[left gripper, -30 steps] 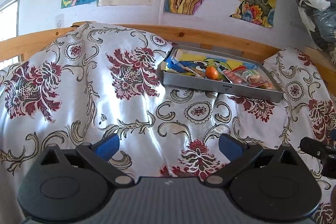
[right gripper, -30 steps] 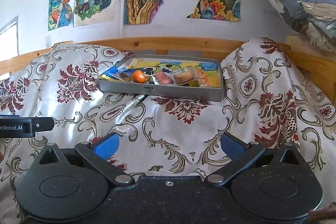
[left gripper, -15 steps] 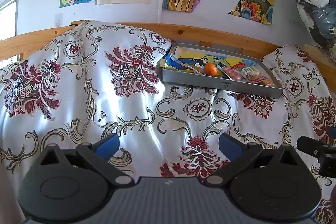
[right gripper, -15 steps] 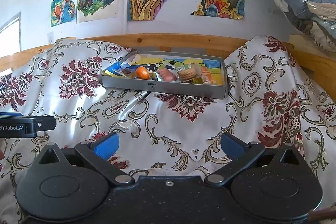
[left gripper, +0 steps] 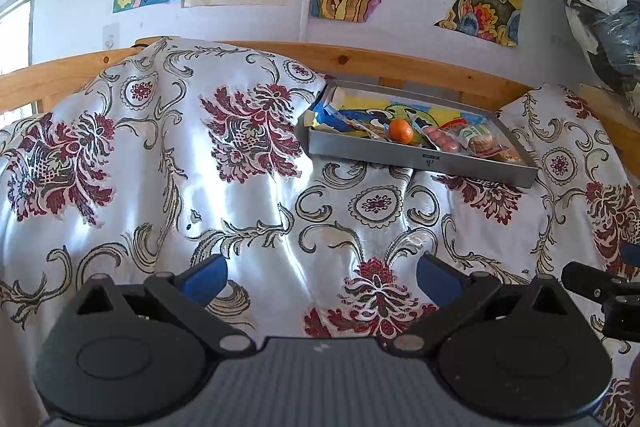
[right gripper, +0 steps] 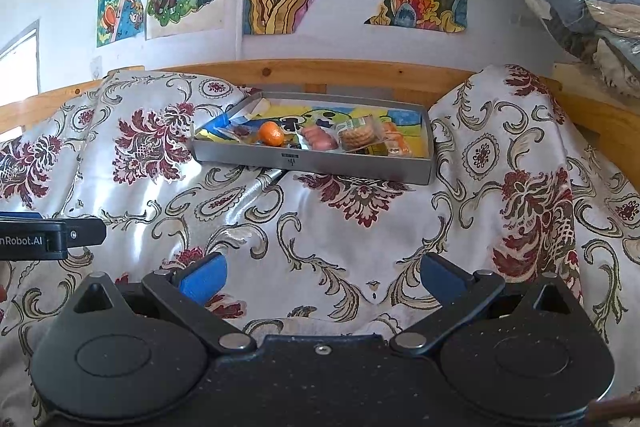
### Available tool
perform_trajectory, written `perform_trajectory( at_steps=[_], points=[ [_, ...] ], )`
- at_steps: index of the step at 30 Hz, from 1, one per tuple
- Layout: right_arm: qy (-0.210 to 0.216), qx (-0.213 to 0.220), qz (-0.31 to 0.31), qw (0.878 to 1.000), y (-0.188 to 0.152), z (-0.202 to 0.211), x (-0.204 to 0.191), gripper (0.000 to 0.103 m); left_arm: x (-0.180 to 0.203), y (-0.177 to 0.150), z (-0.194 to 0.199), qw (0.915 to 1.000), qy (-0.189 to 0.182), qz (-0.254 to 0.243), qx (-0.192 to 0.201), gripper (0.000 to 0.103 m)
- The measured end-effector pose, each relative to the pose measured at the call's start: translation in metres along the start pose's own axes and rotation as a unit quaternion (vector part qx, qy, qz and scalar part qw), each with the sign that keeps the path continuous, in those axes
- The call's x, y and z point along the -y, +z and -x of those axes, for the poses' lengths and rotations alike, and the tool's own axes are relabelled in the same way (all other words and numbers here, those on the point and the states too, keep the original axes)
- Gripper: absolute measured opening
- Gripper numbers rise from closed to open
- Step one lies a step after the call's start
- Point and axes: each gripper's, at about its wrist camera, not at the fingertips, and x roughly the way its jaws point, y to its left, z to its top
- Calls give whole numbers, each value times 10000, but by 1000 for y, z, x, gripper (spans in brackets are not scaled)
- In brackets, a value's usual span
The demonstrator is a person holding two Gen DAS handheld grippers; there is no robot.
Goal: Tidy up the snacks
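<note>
Well beyond both spread jaws: snack tray [right gripper: 312, 159].

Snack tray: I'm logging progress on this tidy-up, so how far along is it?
Looks finished or not begun; the frames cannot tell. The orange, sausages and biscuit pack lie in the metal tray on the floral cloth; no snack shows outside it. Nothing is in hand: left gripper and right gripper are open, empty, well short of the tray.

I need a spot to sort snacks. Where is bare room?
The cloth between the tray and both open grippers is bare. Inside the tray, the front row with the orange and packets is crowded; its back strip looks free.
</note>
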Motion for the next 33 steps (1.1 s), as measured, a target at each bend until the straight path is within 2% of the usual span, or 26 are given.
perform_trajectory(
  at_steps=[22, 27, 33],
  points=[
    [6, -33, 9, 10000, 0, -1, 0, 102, -1, 0, 0, 10000, -4, 2, -36, 102],
    [4, -37, 11, 10000, 0, -1, 0, 102, 1, 3, -3, 9992, 162, -251, -261, 102],
    [0, -53, 30, 10000, -2, -2, -1, 102, 4, 3, 1, 9992, 138, -341, -171, 102]
  ],
)
